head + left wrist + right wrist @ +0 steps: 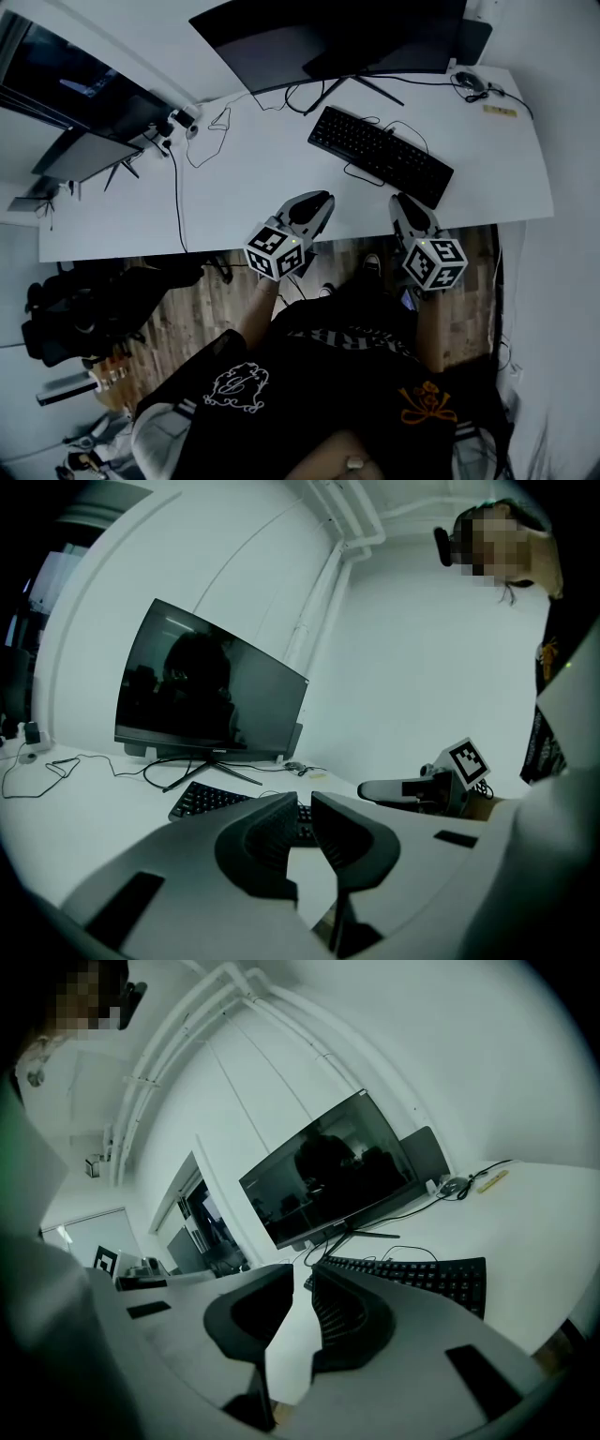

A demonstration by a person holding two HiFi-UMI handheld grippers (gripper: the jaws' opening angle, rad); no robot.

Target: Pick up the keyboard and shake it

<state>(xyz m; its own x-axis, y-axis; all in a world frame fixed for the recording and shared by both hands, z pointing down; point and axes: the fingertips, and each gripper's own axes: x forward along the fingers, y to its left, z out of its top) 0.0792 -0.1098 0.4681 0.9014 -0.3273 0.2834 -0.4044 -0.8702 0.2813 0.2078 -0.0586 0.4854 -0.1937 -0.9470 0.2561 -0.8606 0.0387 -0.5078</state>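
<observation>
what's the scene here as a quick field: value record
keyboard: black, lying flat on the white desk, untouched
left gripper: over the desk's near edge, fingers nearly together, nothing between them
right gripper: over the near edge, short of the keyboard, narrow gap, empty
monitor: behind the keyboard, screen dark
mouse: far right of the desk
task stage: keyboard not yet picked up

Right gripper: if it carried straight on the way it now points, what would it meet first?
Probably the black keyboard, near its right end. The right gripper points at it across bare desk; nothing else shows between them, though depth is uncertain.
</observation>
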